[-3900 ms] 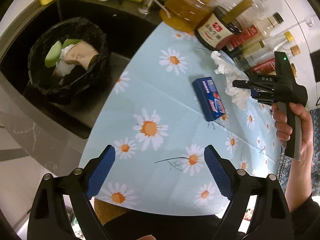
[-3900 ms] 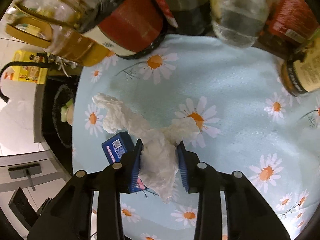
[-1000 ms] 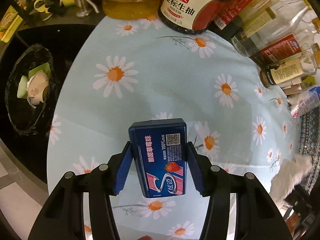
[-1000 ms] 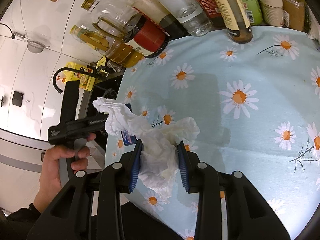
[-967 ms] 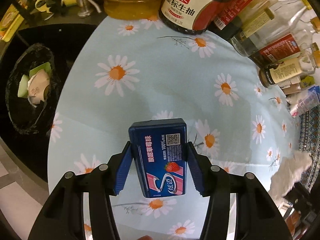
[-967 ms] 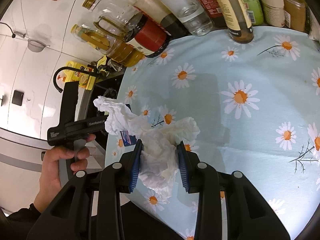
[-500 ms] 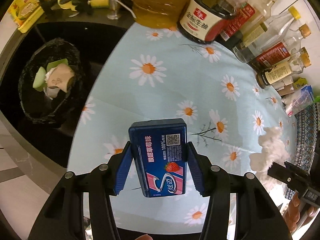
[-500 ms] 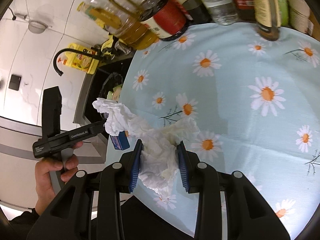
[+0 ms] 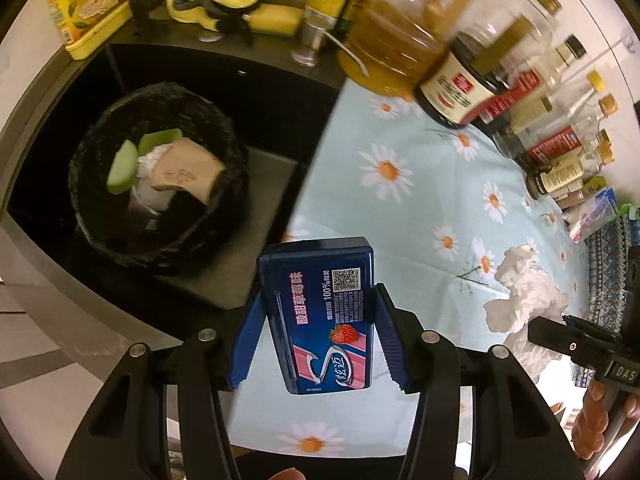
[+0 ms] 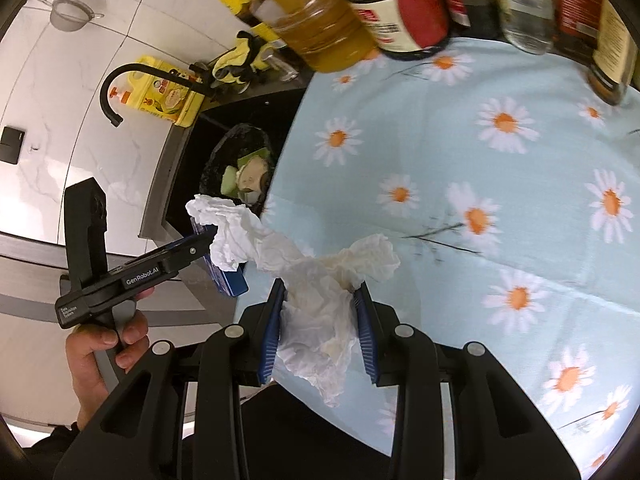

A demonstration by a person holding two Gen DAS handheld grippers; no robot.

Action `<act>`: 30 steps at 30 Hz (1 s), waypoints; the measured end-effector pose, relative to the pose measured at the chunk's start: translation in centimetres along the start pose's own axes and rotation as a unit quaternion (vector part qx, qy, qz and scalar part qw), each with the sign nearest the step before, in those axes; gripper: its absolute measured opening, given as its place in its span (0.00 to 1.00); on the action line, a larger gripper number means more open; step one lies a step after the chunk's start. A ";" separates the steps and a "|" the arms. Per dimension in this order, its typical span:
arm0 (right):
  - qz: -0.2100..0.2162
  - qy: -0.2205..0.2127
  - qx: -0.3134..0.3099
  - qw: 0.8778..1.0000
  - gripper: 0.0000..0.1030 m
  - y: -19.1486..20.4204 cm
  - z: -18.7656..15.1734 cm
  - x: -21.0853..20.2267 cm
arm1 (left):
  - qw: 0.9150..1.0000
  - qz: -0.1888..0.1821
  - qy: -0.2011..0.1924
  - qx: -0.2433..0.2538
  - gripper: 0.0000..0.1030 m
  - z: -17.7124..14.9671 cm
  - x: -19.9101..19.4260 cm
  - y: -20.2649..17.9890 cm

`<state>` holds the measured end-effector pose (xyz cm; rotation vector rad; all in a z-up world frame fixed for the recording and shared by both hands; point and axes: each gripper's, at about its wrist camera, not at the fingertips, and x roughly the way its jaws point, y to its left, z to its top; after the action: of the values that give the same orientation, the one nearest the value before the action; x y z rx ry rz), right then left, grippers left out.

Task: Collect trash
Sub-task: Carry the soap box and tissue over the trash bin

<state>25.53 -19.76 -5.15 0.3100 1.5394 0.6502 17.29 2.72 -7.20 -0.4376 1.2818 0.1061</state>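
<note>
Desk point(image 9: 424, 216) covered by pale blue cloth printed with white-and-orange daisies; a fold crease runs across it. Along its far edge stands a crowded row of bottles point(image 9: 532, 120): a large jug of amber oil point(image 9: 396, 52), a dark soy sauce bottle point(image 9: 460, 88), clear and red-labelled ones. Left of the desk, a dark sunken sink point(image 9: 264, 184) holds a black-lined trash bin point(image 9: 156, 176) with scraps inside.

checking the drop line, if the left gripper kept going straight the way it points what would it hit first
Probably the edge of the daisy tablecloth, not the black bin, which sits up and left of the blue box it grips; depth is unclear.
</note>
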 end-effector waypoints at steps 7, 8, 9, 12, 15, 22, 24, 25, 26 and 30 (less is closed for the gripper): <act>-0.009 0.001 0.008 1.000 0.34 4.3 1.4 2.9 | 1.000 -0.019 -0.002 -0.007 0.50 1.1 -1.0 5.3; -0.011 0.001 0.008 1.000 0.34 5.1 1.6 3.4 | 1.000 -0.021 -0.003 -0.008 0.50 1.4 -1.2 6.1; -0.011 0.001 0.008 1.000 0.34 5.9 1.9 4.0 | 1.000 -0.023 -0.003 -0.008 0.50 1.6 -1.3 6.7; -0.012 0.002 0.007 1.000 0.34 8.0 2.9 5.7 | 1.000 -0.027 -0.006 -0.010 0.50 2.4 -1.7 9.2; -0.014 0.002 0.005 1.000 0.34 10.0 3.8 7.6 | 0.999 -0.030 -0.008 -0.013 0.50 3.4 -2.0 11.8; -0.014 -0.006 0.006 1.000 0.34 14.0 6.1 11.2 | 0.999 -0.035 -0.014 -0.007 0.50 6.2 -2.7 16.9; -0.013 -0.005 0.008 1.000 0.34 14.9 6.7 12.1 | 0.999 -0.037 -0.013 -0.009 0.50 7.0 -2.8 18.1; -0.012 -0.002 0.009 1.000 0.34 15.4 7.2 12.8 | 0.999 -0.038 -0.014 -0.008 0.50 7.3 -2.9 18.5; -0.012 0.000 0.009 1.000 0.34 15.9 7.6 13.4 | 0.999 -0.040 -0.014 -0.008 0.50 7.6 -2.9 19.0; -0.015 0.009 0.008 1.000 0.34 17.4 9.2 15.8 | 0.999 -0.043 -0.016 -0.009 0.50 8.9 -3.0 20.6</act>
<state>29.76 4.96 -7.84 0.2928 1.5648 0.6201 17.96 25.32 -7.75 -0.5037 1.2291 0.0532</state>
